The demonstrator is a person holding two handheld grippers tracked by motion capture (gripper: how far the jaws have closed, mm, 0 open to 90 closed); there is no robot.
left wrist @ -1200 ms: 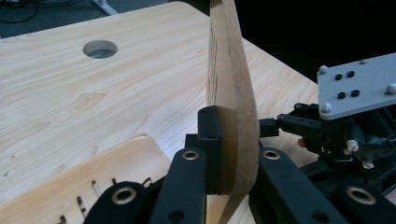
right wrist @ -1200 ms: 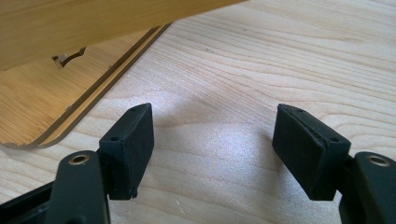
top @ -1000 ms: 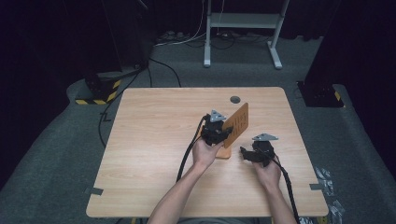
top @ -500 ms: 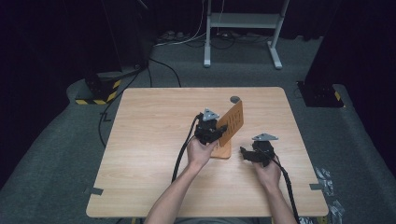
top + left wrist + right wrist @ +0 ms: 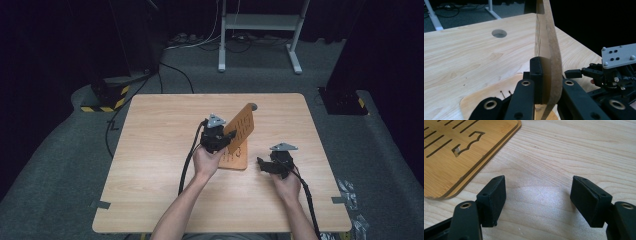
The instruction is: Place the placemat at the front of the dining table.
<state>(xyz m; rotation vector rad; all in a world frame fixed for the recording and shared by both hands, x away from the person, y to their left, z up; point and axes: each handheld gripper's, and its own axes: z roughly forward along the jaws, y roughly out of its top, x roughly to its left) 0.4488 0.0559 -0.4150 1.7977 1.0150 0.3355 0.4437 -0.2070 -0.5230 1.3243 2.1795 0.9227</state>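
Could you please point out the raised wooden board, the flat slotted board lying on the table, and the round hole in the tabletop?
raised wooden board (image 5: 241,126), high view, on its slotted face.
flat slotted board (image 5: 451,155), right gripper view, on its top face beside the cut-out.
round hole (image 5: 499,33), left gripper view, at its middle.

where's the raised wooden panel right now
In the high view the raised wooden panel stands tilted just right of table centre, clamped in the left gripper, above the flat board.

The upper board is thin, brown, slotted, and tilted up on edge. It rises from a flat slotted board on the table.
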